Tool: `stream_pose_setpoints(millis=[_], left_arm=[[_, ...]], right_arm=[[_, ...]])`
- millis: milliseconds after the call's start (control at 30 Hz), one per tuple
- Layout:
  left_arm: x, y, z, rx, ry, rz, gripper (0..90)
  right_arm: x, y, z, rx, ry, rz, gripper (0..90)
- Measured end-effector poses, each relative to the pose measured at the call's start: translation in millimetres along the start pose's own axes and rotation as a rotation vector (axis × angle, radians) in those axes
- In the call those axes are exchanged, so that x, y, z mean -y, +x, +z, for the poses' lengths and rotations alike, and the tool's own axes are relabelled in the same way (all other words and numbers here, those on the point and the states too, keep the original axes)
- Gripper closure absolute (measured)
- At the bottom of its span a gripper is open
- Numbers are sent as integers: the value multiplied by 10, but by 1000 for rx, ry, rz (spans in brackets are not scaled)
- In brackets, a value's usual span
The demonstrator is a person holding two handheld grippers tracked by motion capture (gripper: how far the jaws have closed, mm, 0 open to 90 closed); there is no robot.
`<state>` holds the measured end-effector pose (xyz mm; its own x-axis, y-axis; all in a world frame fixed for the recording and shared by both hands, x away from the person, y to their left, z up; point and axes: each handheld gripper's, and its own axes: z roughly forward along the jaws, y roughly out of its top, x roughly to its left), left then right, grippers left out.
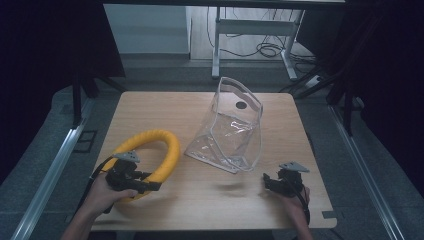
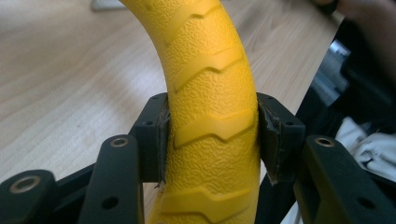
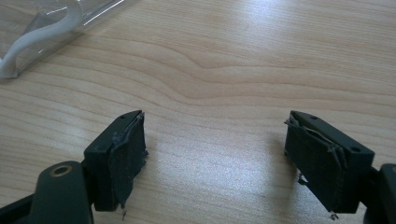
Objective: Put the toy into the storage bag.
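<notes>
A yellow ribbed ring [image 1: 162, 147] lies at the table's left front. My left gripper [image 1: 150, 184] is shut on its near part; in the left gripper view both pads press the yellow ring [image 2: 212, 116] from either side. A clear plastic bag [image 1: 231, 127] with a white trim stands in the middle of the table, mouth upward. My right gripper [image 1: 266, 181] hovers low at the right front, open, with bare wood between its fingers [image 3: 123, 154]. A corner of the clear bag [image 3: 42, 28] shows at the upper left of the right gripper view.
The wooden table [image 1: 200, 205] has free room between the two grippers and along its far side. A metal rail [image 1: 50, 172] runs along the left, another along the right. A desk frame and cables [image 1: 265, 47] stand on the floor beyond.
</notes>
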<state>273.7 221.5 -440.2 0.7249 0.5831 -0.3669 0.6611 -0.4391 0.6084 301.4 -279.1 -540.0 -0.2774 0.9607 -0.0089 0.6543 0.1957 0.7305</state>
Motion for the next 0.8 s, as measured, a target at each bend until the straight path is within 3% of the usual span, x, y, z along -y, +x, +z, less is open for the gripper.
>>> stream_pose_setpoints(millis=[233,800], left_arm=[[-33,117,-213,58,-130,-65,507],[-90,314,-522,105,-291,-142,509]], right_arm=[[0,1,0,0,1,1,207],[0,-2,0,2,-1,3,210]])
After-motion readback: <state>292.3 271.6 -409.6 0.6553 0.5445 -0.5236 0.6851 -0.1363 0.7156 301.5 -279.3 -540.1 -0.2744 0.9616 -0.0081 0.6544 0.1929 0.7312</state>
